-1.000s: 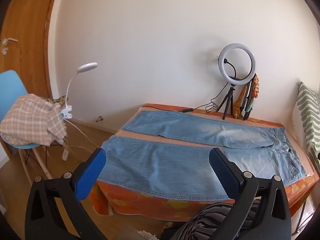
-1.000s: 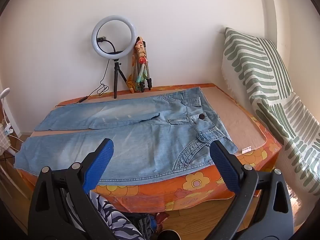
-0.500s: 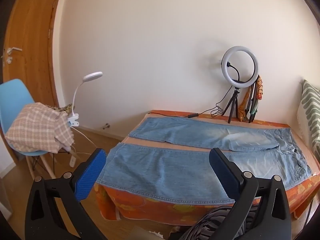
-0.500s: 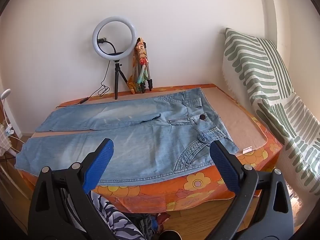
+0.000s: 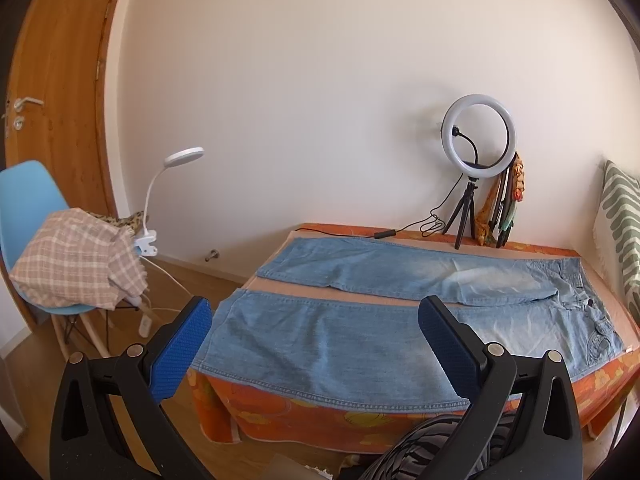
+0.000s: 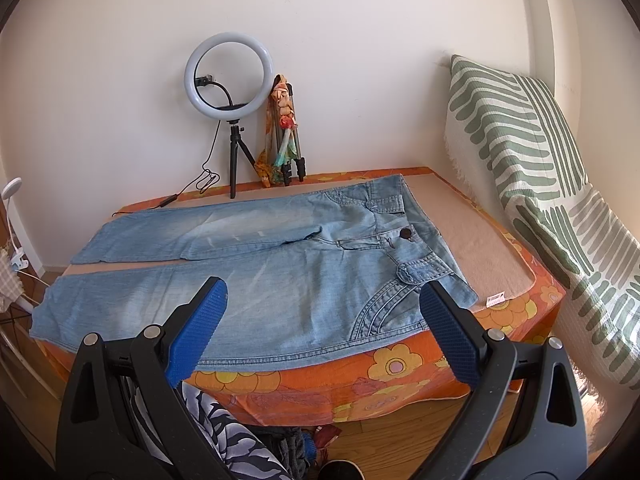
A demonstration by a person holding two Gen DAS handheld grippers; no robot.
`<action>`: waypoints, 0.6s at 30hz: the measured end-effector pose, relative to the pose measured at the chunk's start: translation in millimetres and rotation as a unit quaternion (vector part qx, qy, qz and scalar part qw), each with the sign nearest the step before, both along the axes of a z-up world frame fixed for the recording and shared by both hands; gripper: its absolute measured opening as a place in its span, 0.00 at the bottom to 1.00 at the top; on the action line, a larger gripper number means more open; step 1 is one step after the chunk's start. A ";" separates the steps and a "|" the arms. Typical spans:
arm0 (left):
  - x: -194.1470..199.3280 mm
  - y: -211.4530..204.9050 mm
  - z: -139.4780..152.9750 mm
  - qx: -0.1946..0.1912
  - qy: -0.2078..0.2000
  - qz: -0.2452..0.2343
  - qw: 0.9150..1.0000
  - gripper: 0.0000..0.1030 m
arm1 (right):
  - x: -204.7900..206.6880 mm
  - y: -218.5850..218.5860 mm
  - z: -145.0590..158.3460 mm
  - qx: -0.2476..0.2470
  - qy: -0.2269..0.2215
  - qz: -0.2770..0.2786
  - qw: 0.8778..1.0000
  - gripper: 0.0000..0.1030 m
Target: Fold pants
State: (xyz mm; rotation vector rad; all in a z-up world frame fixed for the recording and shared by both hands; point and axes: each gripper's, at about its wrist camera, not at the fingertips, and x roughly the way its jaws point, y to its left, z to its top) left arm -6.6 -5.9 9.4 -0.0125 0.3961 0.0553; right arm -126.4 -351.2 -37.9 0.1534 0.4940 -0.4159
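Pants point(image 6: 256, 280) flat, seemingly untouched

Light-blue denim pants point(image 6: 256, 280); orange floral tablecloth point(image 6: 400, 376); green-striped white cushion point(image 6: 520, 136); blue-padded jaws.

— How does the left gripper point(image 5: 314, 334) stand?

— Wide apart, nothing between its fingers point(image 5: 180, 354). The blue ribbed pads face each other across a broad gap, the black frame below them.

— And the right gripper point(image 6: 322, 320)?

— The same: its fingers point(image 6: 448, 340) are spread wide and hold nothing, blue pads turned inward.

— Are they touching anything?

— No. Both hang free in the air, level, pointing forward and slightly down.

— Anything of the person?

— Only a zebra-striped garment point(image 6: 224, 436) low between the frames, seen in both views.
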 end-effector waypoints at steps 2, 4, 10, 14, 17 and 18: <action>0.3 0.1 0.4 0.000 0.000 0.000 1.000 1.00 | 0.0 -0.2 0.0 0.001 0.000 0.001 1.000 0.96; 0.5 0.3 0.5 0.000 0.001 -0.001 1.000 1.00 | 0.1 -0.5 0.0 0.001 0.000 0.000 1.000 0.96; 2.7 -2.2 -0.2 0.002 0.004 -0.003 1.000 1.00 | 0.2 -1.5 -0.2 0.001 0.000 0.001 1.000 0.96; 3.0 -3.1 -1.0 0.002 0.004 -0.002 1.000 1.00 | 0.4 -1.9 -0.7 0.001 0.000 0.001 1.000 0.96; 3.3 -2.3 -1.9 0.001 0.006 -0.003 1.000 1.00 | 0.4 -2.4 -1.0 0.002 0.000 0.001 1.000 0.96; 3.3 -2.9 -1.9 0.001 0.006 -0.003 1.000 1.00 | 0.4 -2.5 -1.1 0.002 0.000 0.001 1.000 0.96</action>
